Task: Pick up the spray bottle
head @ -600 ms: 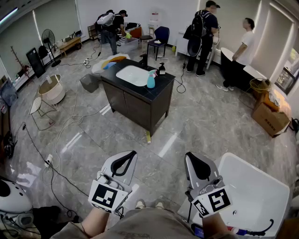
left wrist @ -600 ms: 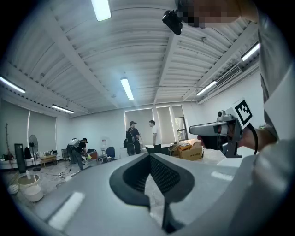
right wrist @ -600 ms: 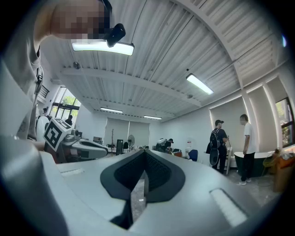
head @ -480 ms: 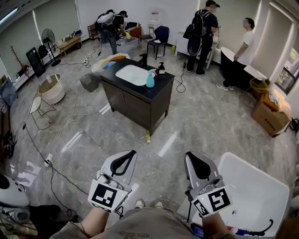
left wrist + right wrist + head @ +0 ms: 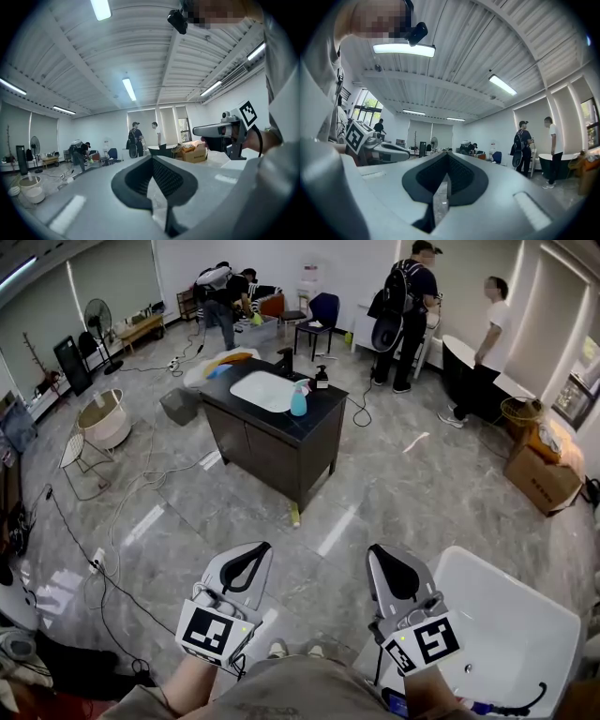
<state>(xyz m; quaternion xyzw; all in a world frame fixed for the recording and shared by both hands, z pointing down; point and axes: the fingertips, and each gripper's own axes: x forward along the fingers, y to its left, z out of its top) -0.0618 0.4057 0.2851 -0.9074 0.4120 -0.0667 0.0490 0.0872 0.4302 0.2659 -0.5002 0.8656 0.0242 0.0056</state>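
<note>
The spray bottle (image 5: 299,400) is light blue with a pink trigger. It stands upright on the black top of a vanity cabinet (image 5: 281,442) in the middle of the room, beside a white basin (image 5: 264,390) and a dark pump bottle (image 5: 321,378). My left gripper (image 5: 260,549) and right gripper (image 5: 381,551) are held low near my body, far from the cabinet. Both are shut with nothing between the jaws. The left gripper view (image 5: 152,157) and right gripper view (image 5: 446,153) point up across the room and do not show the bottle.
A white bathtub (image 5: 525,634) lies just right of my right gripper. Cables (image 5: 122,521) trail over the marble floor on the left. A round tub (image 5: 103,418), a cardboard box (image 5: 542,479) and several people (image 5: 408,315) stand around the room's edges.
Both grippers have stayed shut and nearly still. The view has shifted slightly, and the white rounded device at the lower left has slid out towards the left edge.
</note>
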